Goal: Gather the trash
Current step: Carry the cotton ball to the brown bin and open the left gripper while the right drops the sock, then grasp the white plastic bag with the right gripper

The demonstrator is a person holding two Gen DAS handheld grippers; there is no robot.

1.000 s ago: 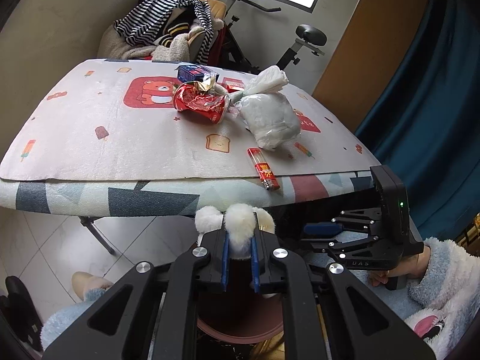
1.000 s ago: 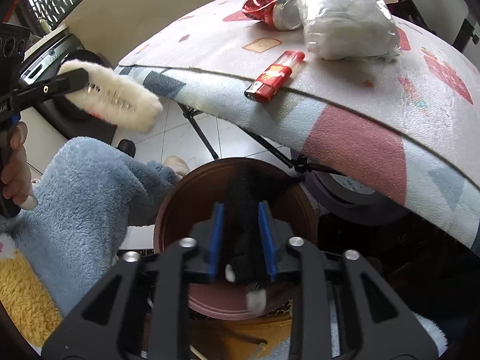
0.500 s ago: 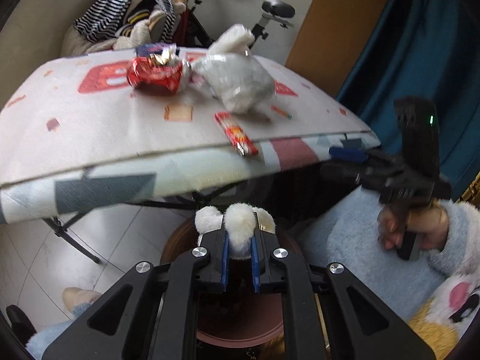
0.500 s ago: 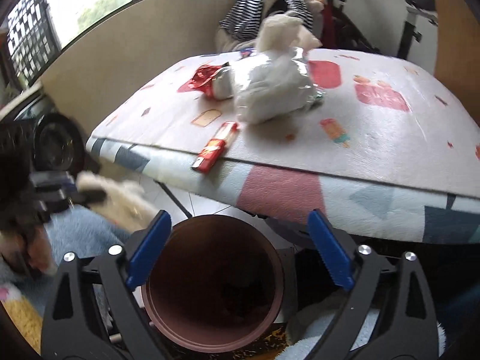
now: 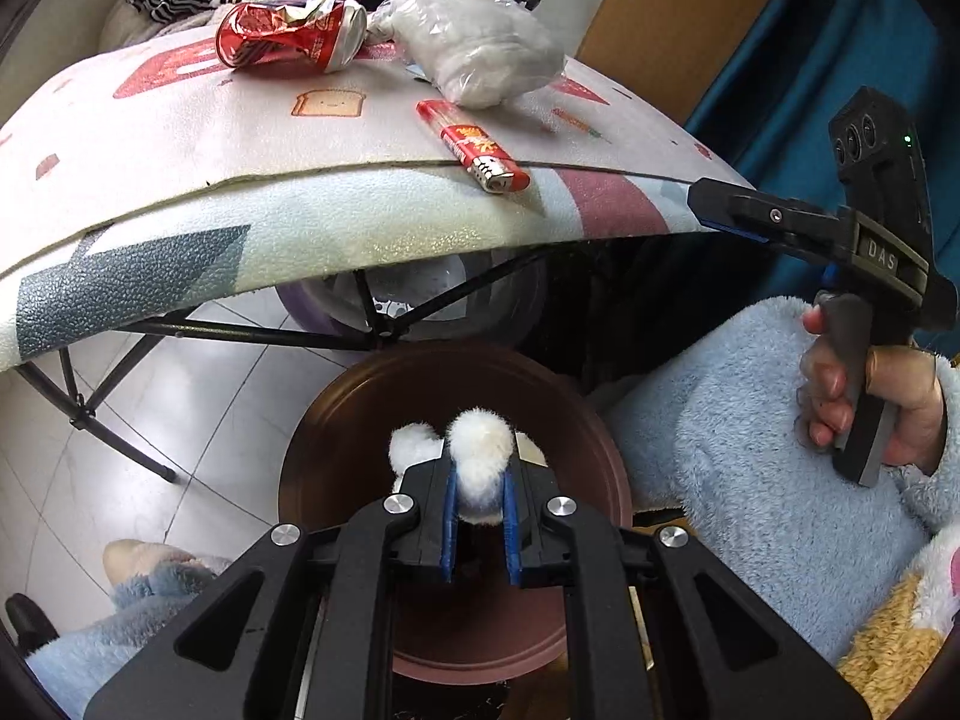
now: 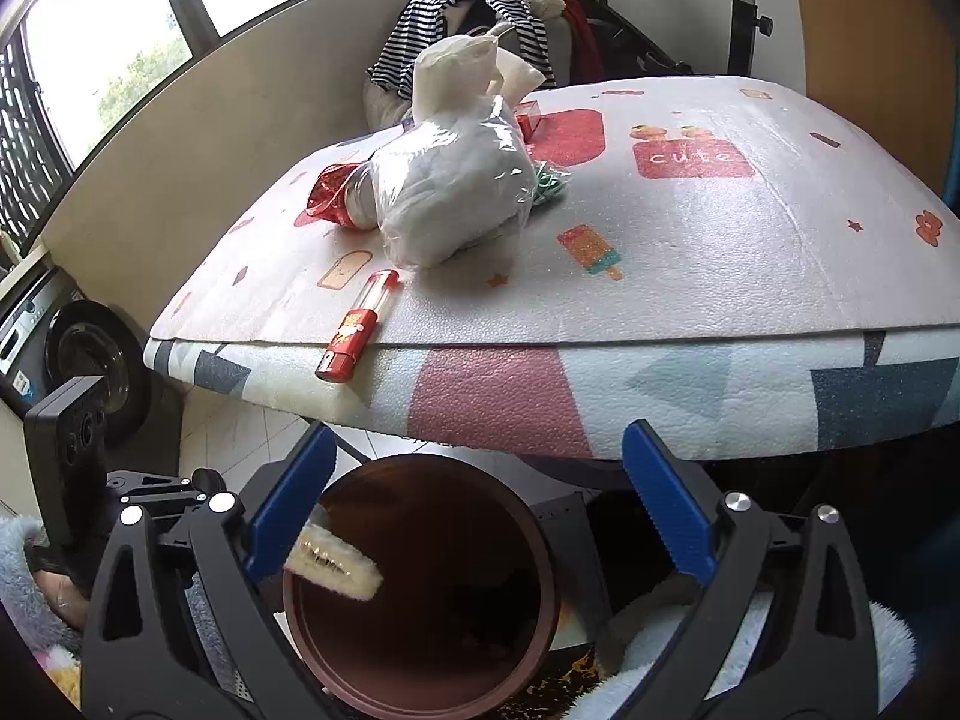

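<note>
Left wrist view
- Left tongs (image 5: 478, 531): pinching a white fluffy strip (image 5: 480, 468), its tufts sticking up past the blue pads; the grip is the same as a second ago.
- Change: a second ago the tongs sat level with the counter edge, with the bin mostly hidden; now they hang right over the mouth of the brown trash bin (image 5: 576, 414), which fills the lower middle.
- Counter (image 5: 180, 138): it has risen to 12 o'clock, and its folding legs now show underneath.
- Trash on counter: crushed red can (image 5: 288, 39) at 11 o'clock, clear bag of white stuffing (image 5: 480, 51) at 12 o'clock, red lighter (image 5: 474, 147) just at the near edge.
- Right tongs (image 5: 711, 210): at 3 o'clock, seen side-on, held by a hand (image 5: 864, 396) in a pale blue fleece sleeve.

Right wrist view
- Right tongs (image 6: 474, 504): spread wide with nothing between the pads; a second ago they were closed on a dark furry piece over the bin.
- Brown trash bin (image 6: 540, 546): at 6 o'clock below the counter edge, its dark inside showing small bits at the bottom.
- White fluffy strip (image 6: 333, 558): at 7 o'clock, jutting in over the bin's rim from the left tongs; it is long, cream, and woolly, with a gold glint along its middle.
- Counter items: red lighter (image 6: 358, 324) overhanging the near edge at 10 o'clock, bag of stuffing (image 6: 456, 180) behind it, red can (image 6: 336, 195) beside the bag.
</note>
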